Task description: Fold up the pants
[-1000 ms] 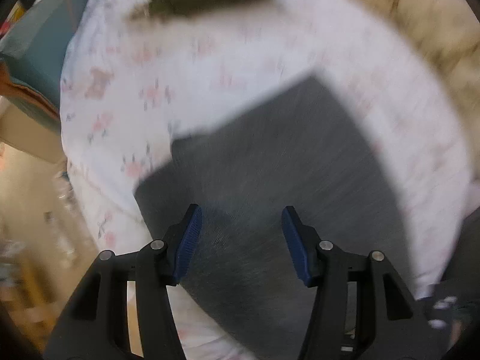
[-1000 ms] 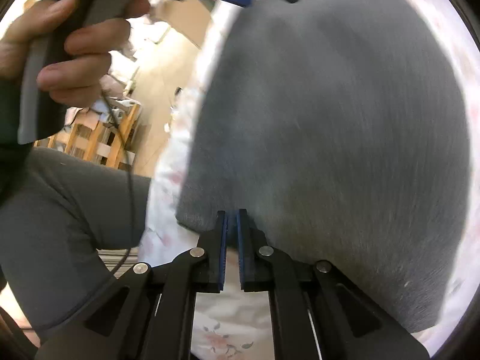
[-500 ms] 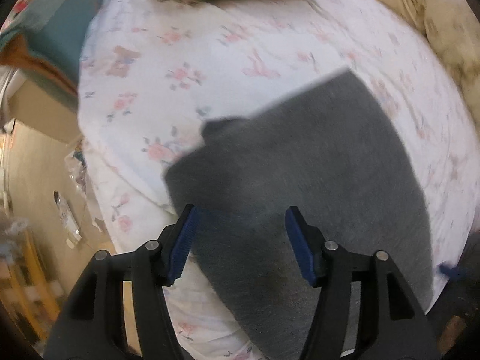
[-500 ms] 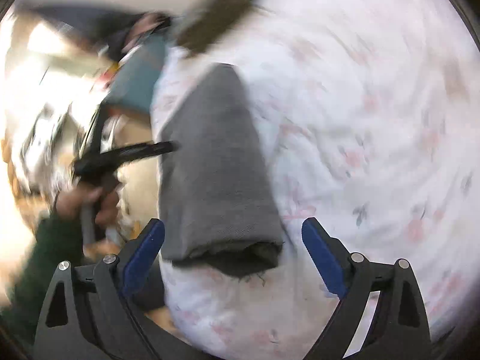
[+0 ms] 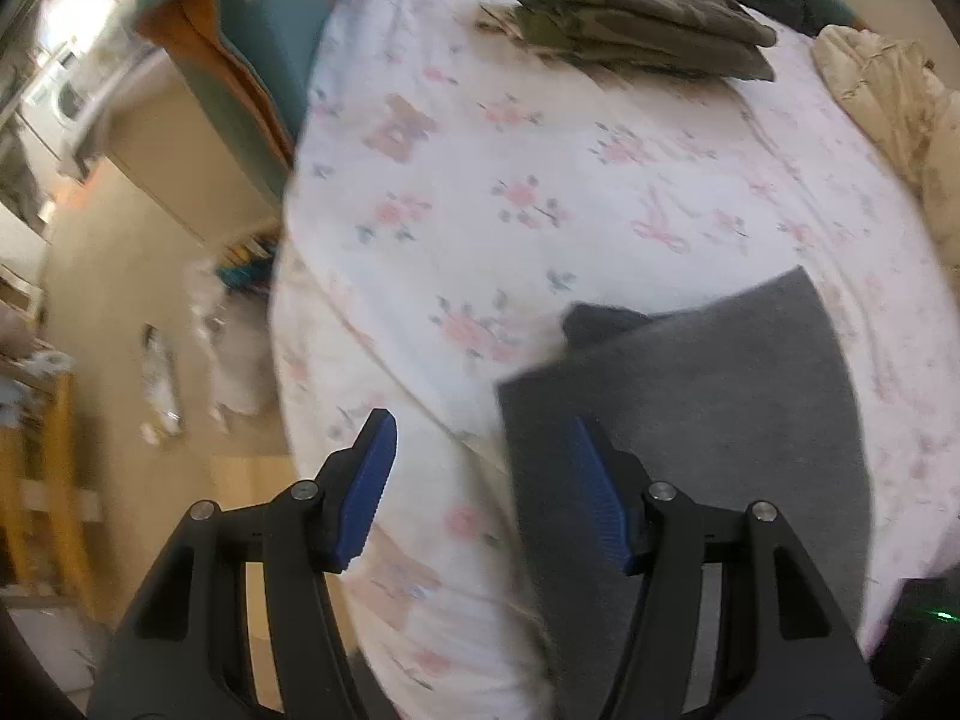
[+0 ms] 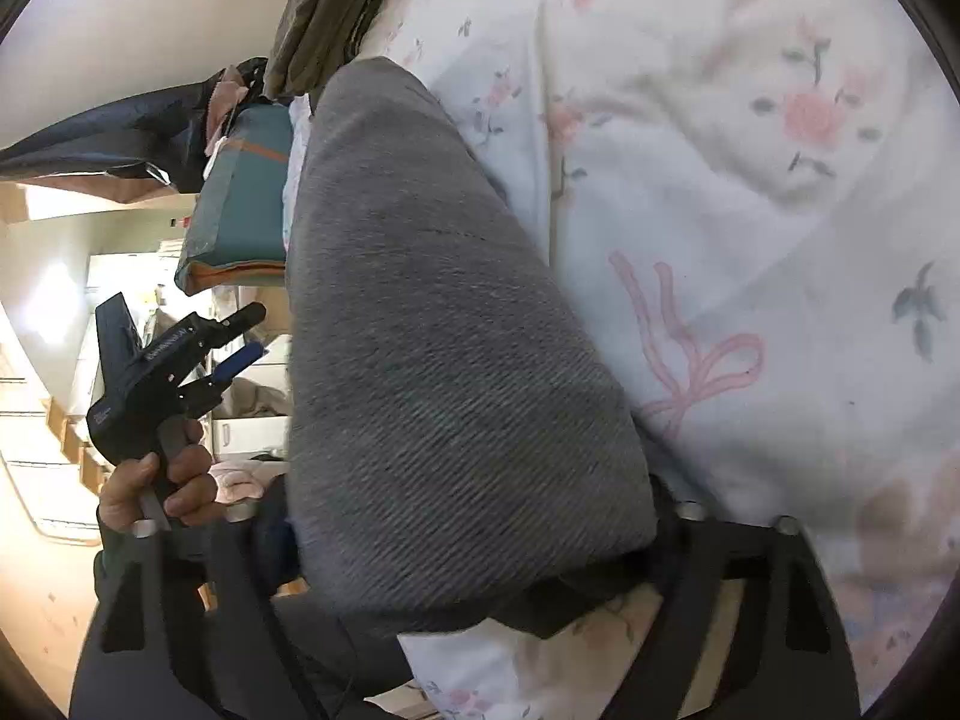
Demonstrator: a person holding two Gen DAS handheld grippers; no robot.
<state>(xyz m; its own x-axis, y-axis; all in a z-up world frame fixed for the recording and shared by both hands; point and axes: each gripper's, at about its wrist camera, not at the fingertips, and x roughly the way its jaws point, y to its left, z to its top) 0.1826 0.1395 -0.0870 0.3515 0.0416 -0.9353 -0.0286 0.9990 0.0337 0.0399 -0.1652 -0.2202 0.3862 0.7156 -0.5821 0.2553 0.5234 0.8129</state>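
The grey pants (image 5: pixel 708 408) lie folded on the floral bedsheet (image 5: pixel 540 192), near the bed's front edge. My left gripper (image 5: pixel 480 492) is open and empty, above the sheet just left of the pants' left edge. In the right wrist view the folded pants (image 6: pixel 444 360) fill the middle and their near end sits between the wide-open jaws of my right gripper (image 6: pixel 468 540), whose fingertips are hidden behind the cloth. The left gripper (image 6: pixel 174 360) shows there too, held in a hand to the left of the bed.
A folded olive-green garment (image 5: pixel 630 6) lies at the far end of the bed, also seen in the right wrist view (image 6: pixel 330 6). A cream blanket (image 5: pixel 888 96) sits at the far right. A teal and orange cushion (image 5: pixel 240 42) stands left of the bed, with floor below.
My right gripper went from shut to wide open and moved down to the near end of the folded pants. My left gripper drew back to the left, off the pants.
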